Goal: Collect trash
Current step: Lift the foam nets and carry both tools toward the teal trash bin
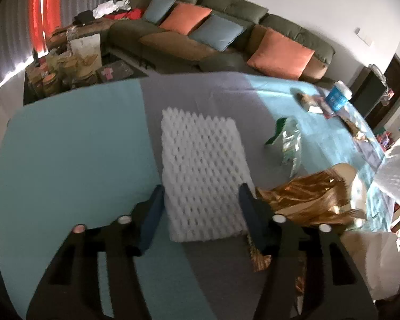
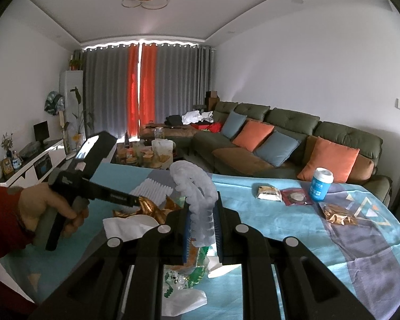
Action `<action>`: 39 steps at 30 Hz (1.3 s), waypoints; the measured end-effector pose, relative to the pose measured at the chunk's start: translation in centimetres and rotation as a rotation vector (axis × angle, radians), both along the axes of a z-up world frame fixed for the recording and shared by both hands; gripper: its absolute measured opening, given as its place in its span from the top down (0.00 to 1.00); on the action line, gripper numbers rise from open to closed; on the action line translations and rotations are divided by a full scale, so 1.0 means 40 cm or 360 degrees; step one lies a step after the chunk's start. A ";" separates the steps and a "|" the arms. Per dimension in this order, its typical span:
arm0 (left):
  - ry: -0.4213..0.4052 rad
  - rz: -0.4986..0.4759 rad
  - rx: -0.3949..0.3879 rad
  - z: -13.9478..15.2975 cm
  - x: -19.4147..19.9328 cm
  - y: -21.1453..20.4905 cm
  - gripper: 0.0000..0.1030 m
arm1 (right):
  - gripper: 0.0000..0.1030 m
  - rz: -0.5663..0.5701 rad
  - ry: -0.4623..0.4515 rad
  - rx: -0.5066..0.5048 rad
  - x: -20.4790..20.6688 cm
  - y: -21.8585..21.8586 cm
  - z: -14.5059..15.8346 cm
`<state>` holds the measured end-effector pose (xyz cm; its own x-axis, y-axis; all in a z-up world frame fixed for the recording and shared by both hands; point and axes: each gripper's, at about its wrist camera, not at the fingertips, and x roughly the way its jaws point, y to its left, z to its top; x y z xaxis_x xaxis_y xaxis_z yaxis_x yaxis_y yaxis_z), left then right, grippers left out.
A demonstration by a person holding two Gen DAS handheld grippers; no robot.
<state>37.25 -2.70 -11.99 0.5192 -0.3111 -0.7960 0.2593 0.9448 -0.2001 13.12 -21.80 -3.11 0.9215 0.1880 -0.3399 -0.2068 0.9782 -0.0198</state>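
A white foam net lies flat on the teal and grey tablecloth. My left gripper is open and straddles the net's near end, one blue finger on each side, pads not pressing it. A crumpled gold wrapper lies just right of the right finger. My right gripper is shut on a curled translucent bubble-wrap sheet that stands up between its pads. Below it lie a green and silver snack bag and a white tissue.
A blue cup, a snack packet, a red packet and a gold packet sit at the table's far right. A person's hand in a red sleeve holds the left gripper. A green sofa stands behind the table.
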 end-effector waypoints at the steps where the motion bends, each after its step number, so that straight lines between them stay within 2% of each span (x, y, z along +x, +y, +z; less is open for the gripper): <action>1: -0.0004 0.0008 -0.0011 -0.002 -0.001 0.002 0.54 | 0.87 -0.0002 -0.0002 0.0001 0.000 -0.001 0.001; 3: -0.0002 0.0015 -0.0064 -0.001 -0.001 0.005 0.69 | 0.87 -0.0003 -0.0004 -0.0003 -0.003 -0.001 0.001; 4: -0.0011 0.0027 -0.0073 0.002 -0.003 0.008 0.82 | 0.87 -0.0002 -0.0005 -0.0002 -0.004 -0.001 0.002; 5: -0.0027 0.0042 -0.0084 0.007 -0.004 0.009 0.88 | 0.87 -0.0002 -0.0006 -0.0001 -0.005 -0.001 0.003; 11: -0.0125 0.0077 -0.0131 0.045 -0.030 0.033 0.89 | 0.87 -0.0004 -0.0021 -0.0013 -0.013 -0.001 0.008; 15: -0.0270 0.0104 -0.0110 0.113 -0.076 0.049 0.89 | 0.87 0.0002 -0.0057 -0.0020 -0.019 0.001 0.025; 20: -0.0503 0.0167 -0.0112 0.235 -0.191 0.093 0.89 | 0.87 0.0055 -0.0120 -0.0024 -0.033 0.026 0.057; 26: -0.0669 0.0282 -0.0106 0.319 -0.351 0.166 0.89 | 0.87 0.0189 -0.0188 -0.0010 -0.040 0.085 0.094; 33: -0.0737 0.0478 -0.0039 0.324 -0.520 0.295 0.89 | 0.87 0.0392 -0.0189 0.0047 -0.024 0.173 0.121; 39: -0.0686 0.0717 -0.0041 0.287 -0.626 0.438 0.89 | 0.87 0.0670 -0.0034 0.0163 0.029 0.287 0.120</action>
<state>12.22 14.81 -0.50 0.8769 -0.0027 -0.4808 -0.1013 0.9765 -0.1903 14.30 -10.31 1.68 0.7637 0.5807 -0.2820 -0.5888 0.8057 0.0643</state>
